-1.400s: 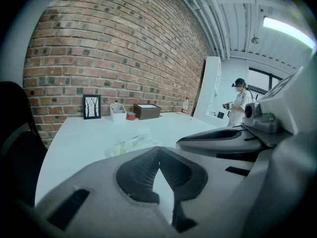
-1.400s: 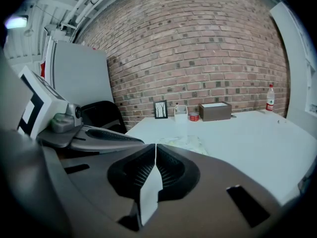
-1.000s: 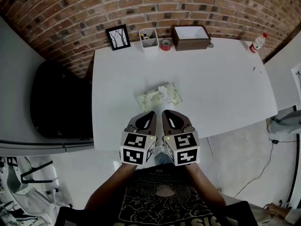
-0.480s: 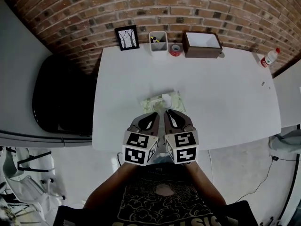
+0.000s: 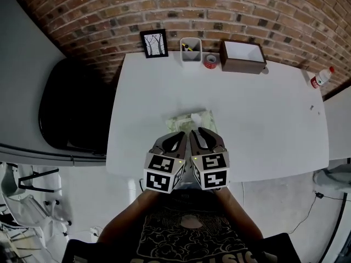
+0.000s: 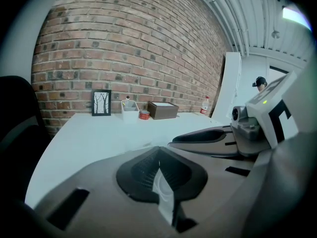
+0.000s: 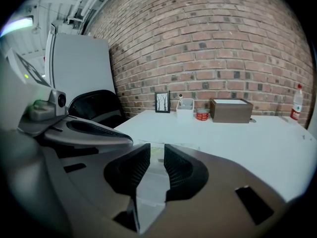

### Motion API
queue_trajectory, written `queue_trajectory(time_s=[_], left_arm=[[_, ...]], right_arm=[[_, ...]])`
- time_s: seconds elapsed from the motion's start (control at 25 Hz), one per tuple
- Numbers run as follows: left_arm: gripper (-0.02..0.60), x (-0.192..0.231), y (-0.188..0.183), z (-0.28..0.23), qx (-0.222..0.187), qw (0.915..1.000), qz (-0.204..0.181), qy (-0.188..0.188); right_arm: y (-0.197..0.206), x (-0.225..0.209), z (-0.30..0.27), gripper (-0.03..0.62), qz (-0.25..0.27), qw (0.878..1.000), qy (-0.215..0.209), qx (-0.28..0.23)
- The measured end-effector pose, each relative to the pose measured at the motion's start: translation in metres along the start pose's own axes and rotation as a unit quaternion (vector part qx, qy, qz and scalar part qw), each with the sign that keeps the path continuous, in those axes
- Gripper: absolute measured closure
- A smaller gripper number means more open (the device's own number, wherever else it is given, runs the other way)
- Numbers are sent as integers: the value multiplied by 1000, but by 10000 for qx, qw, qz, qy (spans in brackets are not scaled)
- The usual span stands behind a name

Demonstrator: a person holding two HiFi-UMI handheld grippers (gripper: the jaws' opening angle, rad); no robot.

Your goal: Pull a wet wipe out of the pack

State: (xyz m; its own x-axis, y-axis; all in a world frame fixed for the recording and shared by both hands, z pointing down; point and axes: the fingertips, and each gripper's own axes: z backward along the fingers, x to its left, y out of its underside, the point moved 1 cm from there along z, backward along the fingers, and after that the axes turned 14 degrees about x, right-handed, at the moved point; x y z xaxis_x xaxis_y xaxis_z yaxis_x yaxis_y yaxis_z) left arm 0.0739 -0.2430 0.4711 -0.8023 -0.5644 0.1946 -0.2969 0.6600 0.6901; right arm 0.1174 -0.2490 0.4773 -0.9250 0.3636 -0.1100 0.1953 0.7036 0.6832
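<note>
moved: the left tool and right tool lie closer to the wet wipe pack than a second ago; bare bench showed between them then, now their tips reach its near edge
left tool: clenched, ribbed pads pressed together with nothing between them
right tool: released a little, a narrow gap between the pads, nothing held; the pale green of the pack shows through the gap
wet wipe pack: soft, crinkled, pale green, lying flat on the bench at 12 o'clock from the two tools, just past their tips
wipe: a small white tuft standing up from the top of the pack
bench: white
far edge, 12 o'clock: picture frame, white holder, red tape roll and brown box in a row
2 o'clock: bottle at the bench corner
9 o'clock: black chair beside the bench
</note>
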Motion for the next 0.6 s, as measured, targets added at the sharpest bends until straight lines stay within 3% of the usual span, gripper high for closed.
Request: queue_trajectory(time_s=[0.48, 0.6], left_arm=[[571, 14, -2, -9, -44, 9998, 162, -142], [571, 18, -1, -10, -62, 9996, 227, -171]], right_arm=[[4, -11, -24, 520, 49, 9996, 95, 253], [3, -13, -25, 566, 66, 9996, 139, 217]])
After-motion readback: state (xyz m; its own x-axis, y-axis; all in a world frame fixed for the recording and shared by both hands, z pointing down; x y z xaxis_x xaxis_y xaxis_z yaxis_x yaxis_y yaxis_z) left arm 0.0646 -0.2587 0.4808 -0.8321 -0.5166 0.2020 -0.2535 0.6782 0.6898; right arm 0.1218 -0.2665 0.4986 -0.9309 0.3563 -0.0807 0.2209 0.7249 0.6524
